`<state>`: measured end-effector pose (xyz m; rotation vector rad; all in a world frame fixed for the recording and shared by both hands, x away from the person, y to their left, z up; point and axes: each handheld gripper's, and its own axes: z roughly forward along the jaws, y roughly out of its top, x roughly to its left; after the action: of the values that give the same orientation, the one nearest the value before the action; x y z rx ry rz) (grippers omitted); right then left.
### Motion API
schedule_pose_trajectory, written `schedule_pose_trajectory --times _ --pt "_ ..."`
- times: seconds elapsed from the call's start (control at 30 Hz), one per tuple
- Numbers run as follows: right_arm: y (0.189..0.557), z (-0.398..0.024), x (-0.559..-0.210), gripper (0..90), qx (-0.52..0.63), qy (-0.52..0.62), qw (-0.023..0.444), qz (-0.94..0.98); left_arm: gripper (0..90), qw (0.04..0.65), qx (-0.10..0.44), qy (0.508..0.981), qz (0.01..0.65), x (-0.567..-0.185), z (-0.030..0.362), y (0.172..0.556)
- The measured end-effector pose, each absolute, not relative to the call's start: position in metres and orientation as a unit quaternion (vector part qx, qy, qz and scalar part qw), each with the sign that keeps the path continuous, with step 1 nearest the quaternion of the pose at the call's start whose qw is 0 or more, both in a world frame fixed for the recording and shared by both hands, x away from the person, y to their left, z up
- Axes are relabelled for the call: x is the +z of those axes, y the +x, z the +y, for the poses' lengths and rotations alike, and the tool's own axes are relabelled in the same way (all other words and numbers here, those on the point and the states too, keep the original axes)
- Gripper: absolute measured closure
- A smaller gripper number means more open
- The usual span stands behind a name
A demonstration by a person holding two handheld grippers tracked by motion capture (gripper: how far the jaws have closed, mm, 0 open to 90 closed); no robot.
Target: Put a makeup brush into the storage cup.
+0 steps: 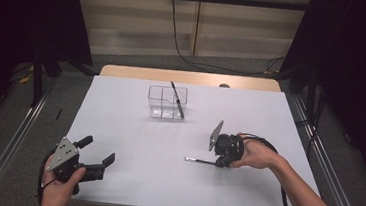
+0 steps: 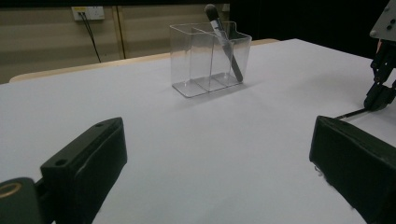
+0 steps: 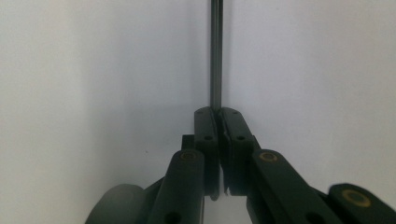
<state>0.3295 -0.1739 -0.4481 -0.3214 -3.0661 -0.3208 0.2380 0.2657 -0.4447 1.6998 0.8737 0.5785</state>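
Observation:
A clear plastic holder [image 1: 162, 102] [image 2: 201, 60] with compartments stands at the table's far middle. A dark brush [image 1: 177, 99] [image 2: 225, 44] leans in its right compartment, head up. A thin dark stick [image 1: 197, 160] [image 3: 215, 56] [image 2: 350, 113] lies on the white table to the right of centre. My right gripper [image 1: 221, 162] [image 3: 217, 114] [image 2: 379, 95] is shut on one end of the stick, low over the table. My left gripper [image 1: 99, 149] [image 2: 217, 135] is open near the front left with nothing between its jaws.
The white table top [image 1: 129, 178] ends in a wooden strip [image 1: 188, 77] at the far edge. Metal rails [image 1: 12, 143] run along both sides. A cable [image 1: 283, 192] trails from my right gripper along the forearm.

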Motion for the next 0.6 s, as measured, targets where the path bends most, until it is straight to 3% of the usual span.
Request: schedule_pose_trajectory --times 0.6 --pt "0.323 -0.187 -0.438 86.4 -0.182 -0.163 0.003 -0.970 4.1 0.542 0.243 0.716 0.367 -0.444 0.266 0.238"
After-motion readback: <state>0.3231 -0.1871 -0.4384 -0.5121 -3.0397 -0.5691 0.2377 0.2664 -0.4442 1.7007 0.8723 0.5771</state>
